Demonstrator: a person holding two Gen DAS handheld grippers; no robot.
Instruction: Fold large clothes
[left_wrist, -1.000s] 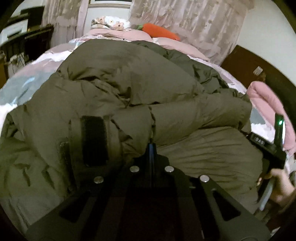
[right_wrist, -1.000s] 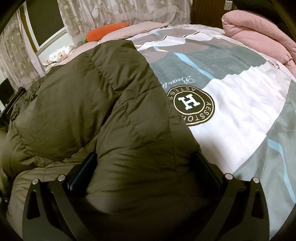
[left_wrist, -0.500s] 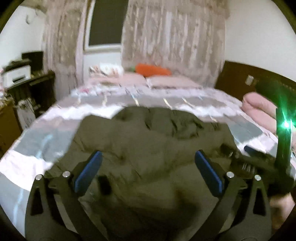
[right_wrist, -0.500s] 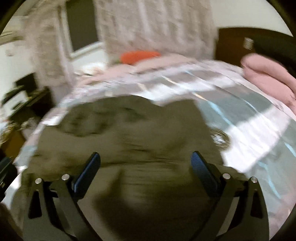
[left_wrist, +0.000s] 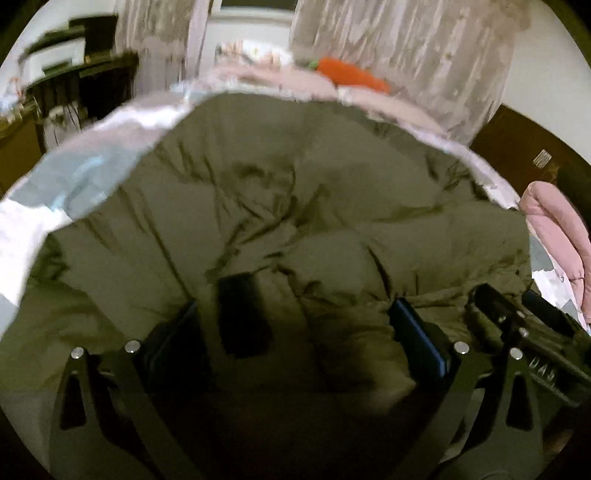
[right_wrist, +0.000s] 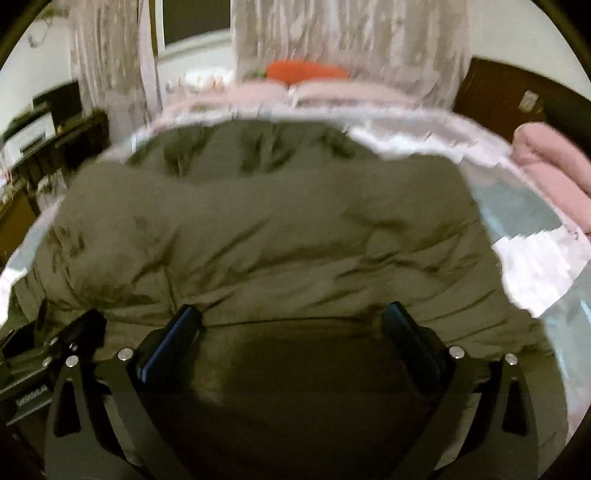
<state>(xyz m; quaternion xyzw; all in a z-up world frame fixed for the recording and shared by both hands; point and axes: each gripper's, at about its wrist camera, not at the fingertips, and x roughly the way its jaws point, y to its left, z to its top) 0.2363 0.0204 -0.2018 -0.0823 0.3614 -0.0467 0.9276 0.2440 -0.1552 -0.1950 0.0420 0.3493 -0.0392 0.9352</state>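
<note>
Left wrist view is filled mostly by the bed (left_wrist: 92, 166), whose grey, pale-blue and white patterned cover shows around the edges of an olive-green puffer coat (left_wrist: 314, 206) spread across it. That coat lies bunched and creased in the middle of the mattress, reaching from the near edge almost to the pink pillows (left_wrist: 325, 86) at the head. Behind them hangs a patterned curtain (left_wrist: 406, 48), and a dark wooden headboard (left_wrist: 524, 136) stands at the right. A rolled pink blanket (left_wrist: 554, 229) sits on the right side of the bed, just beside the coat's edge. An orange carrot-shaped plush (left_wrist: 351, 75) rests on the pillows. A black strap patch (left_wrist: 242, 317) on the coat's cuff lies between the fingers of the left gripper (left_wrist: 299, 332), whose jaws stand wide apart just over the fabric and grasp nothing. The other tool shows at the lower right of this view, close beside it.

Right wrist view shows the same coat (right_wrist: 266, 229) from the other side, with the bed cover (right_wrist: 535, 266) exposed to its right. The right gripper (right_wrist: 291, 332) is also spread wide, its blue-padded fingers (right_wrist: 173, 339) either side of a dark fold of the coat, clamping nothing. Both views are motion-blurred.
</note>
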